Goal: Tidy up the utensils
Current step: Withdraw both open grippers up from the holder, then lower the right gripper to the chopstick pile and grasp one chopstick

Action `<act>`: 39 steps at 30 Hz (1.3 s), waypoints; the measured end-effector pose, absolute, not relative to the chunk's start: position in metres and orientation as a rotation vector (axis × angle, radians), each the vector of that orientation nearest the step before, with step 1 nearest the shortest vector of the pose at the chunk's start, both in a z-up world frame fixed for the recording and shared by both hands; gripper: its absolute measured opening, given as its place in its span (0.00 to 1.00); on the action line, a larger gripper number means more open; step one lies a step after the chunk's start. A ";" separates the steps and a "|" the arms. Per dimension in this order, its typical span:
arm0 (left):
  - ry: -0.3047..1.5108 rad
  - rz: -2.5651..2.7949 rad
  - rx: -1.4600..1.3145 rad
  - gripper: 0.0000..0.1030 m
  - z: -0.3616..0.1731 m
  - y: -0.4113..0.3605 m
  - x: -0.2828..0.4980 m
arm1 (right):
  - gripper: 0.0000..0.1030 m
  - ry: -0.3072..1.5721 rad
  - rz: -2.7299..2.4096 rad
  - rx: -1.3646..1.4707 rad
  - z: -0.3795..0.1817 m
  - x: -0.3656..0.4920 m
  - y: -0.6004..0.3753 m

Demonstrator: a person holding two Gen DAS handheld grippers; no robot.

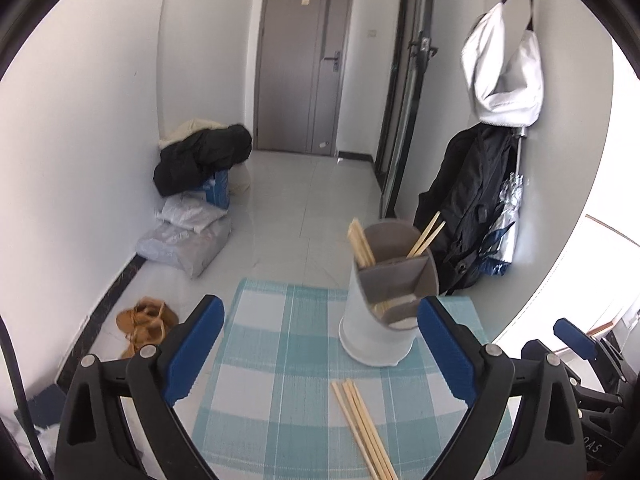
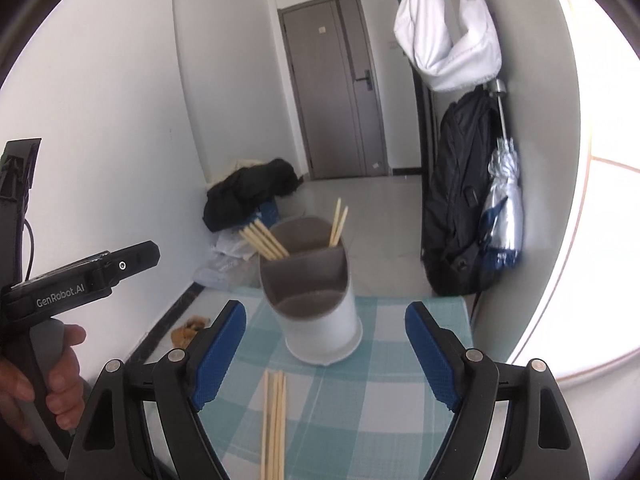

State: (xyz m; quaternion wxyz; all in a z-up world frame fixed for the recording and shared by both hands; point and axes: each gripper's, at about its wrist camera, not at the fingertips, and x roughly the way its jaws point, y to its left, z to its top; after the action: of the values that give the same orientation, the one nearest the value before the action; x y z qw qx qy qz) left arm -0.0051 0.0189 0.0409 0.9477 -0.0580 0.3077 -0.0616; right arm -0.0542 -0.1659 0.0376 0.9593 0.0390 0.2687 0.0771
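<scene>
A white utensil holder (image 1: 378, 320) with a grey divided insert stands on a blue checked cloth (image 1: 272, 360). It also shows in the right wrist view (image 2: 320, 320). Wooden chopsticks (image 1: 360, 242) stick out of its back compartments, a bundle at the left and a pair (image 2: 338, 222) at the right. Several loose chopsticks (image 1: 366, 430) lie on the cloth in front of it, also in the right wrist view (image 2: 274, 424). My left gripper (image 1: 320, 348) is open and empty above the cloth. My right gripper (image 2: 326, 354) is open and empty, just before the holder.
The table stands against a wall, with a black backpack (image 2: 460, 208) and a silver umbrella (image 2: 502, 200) hanging at the right. Clothes and bags (image 1: 196, 196) lie on the floor at the left, with brown sandals (image 1: 146, 324) nearer.
</scene>
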 end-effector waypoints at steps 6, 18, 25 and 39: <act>0.705 -0.116 -0.137 0.92 0.006 0.017 -0.003 | 0.80 0.641 0.153 0.084 0.007 -0.049 -0.164; 0.811 -0.064 -0.149 0.92 -0.041 0.039 0.010 | 0.80 0.837 0.195 0.035 -0.045 -0.028 -0.144; 0.815 -0.033 -0.191 0.92 -0.041 0.053 0.016 | 0.81 0.951 0.233 -0.028 -0.075 -0.007 -0.125; 0.866 -0.028 -0.298 0.92 -0.047 0.075 0.032 | 0.73 1.062 0.228 -0.128 -0.122 0.020 -0.095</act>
State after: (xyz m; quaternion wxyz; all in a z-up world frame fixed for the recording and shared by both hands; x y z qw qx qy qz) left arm 0.0320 0.0748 -0.0466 0.8970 -0.1437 0.4179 -0.0133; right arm 0.0200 -0.0951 -0.1215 0.8542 -0.0609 0.5049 0.1085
